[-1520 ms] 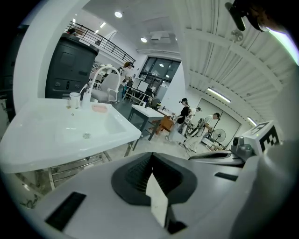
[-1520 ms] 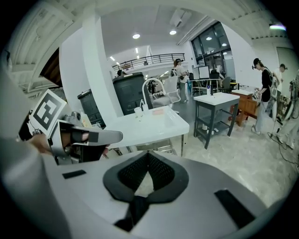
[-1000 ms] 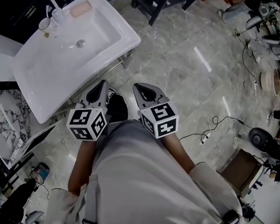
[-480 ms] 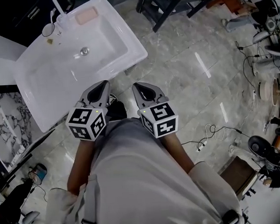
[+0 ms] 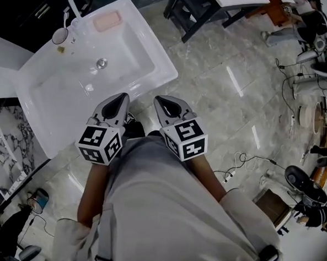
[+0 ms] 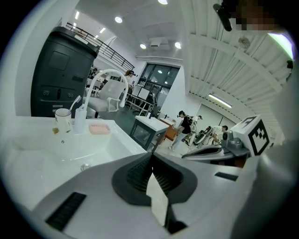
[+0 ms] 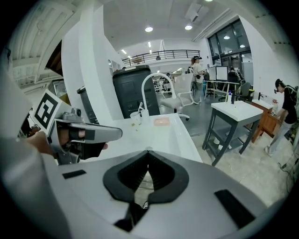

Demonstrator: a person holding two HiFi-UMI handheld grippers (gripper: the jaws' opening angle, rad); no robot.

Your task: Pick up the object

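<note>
While your left gripper (image 5: 119, 97) and right gripper (image 5: 160, 98) sit closed, empty, mid-frame, the sink (image 5: 56, 98) with pink soap (image 5: 106, 20) fills the upper left.

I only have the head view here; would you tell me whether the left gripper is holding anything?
Observer: No. In its own view the left gripper is shut, with nothing between its jaws.
Operator: Thank you. And the right one?
Observer: The right gripper is shut as well, and it is also empty.
</note>
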